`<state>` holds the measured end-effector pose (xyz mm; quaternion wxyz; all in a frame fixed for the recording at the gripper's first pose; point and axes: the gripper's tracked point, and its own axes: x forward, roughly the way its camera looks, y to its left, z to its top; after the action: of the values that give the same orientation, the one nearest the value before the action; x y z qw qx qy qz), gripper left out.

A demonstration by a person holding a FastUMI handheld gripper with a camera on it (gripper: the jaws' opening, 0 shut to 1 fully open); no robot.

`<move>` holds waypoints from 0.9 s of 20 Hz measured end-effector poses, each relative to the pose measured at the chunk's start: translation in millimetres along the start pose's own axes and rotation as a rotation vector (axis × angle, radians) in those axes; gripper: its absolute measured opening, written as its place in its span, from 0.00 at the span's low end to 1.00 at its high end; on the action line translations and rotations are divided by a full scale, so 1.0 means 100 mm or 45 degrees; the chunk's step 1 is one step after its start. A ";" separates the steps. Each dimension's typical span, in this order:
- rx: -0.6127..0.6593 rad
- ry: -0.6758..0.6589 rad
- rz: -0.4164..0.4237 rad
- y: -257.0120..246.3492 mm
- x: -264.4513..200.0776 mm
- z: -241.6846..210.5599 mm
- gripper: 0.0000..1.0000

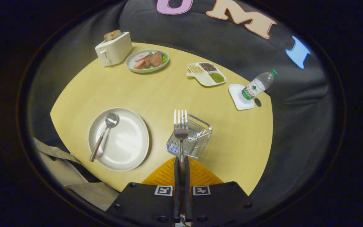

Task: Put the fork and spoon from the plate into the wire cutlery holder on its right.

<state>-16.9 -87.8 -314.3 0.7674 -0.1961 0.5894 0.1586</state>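
My gripper (181, 164) is shut on the handle of a metal fork (181, 127). The fork's tines point away from me and hang over the wire cutlery holder (200, 138), a square metal basket with a perforated bottom on the yellow table. Left of the holder sits a white plate (128, 142). On the plate's left side lies a spoon (104, 134) with a brown handle; its bowl points away from me and the handle end reaches over the plate's near rim.
At the table's far side stand a cream toaster (113, 47) with bread, a plate of meat and greens (147, 60), a divided dish of grains (207, 74), and a water bottle (258, 85) leaning on a white coaster (236, 99). The table's (232, 151) curved edge runs close on the right.
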 end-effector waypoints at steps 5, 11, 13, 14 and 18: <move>-0.014 0.111 0.024 -0.10 0.12 -0.12 0.09; -0.085 0.256 0.033 -0.15 0.25 -0.20 0.09; -0.111 0.302 0.041 -0.14 0.30 -0.25 0.09; -0.115 0.319 0.042 -0.13 0.33 -0.27 0.09; -0.120 0.331 0.043 -0.12 0.33 -0.24 0.09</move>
<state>-23.3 -109.2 -350.9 0.6718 -0.2408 0.6790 0.1723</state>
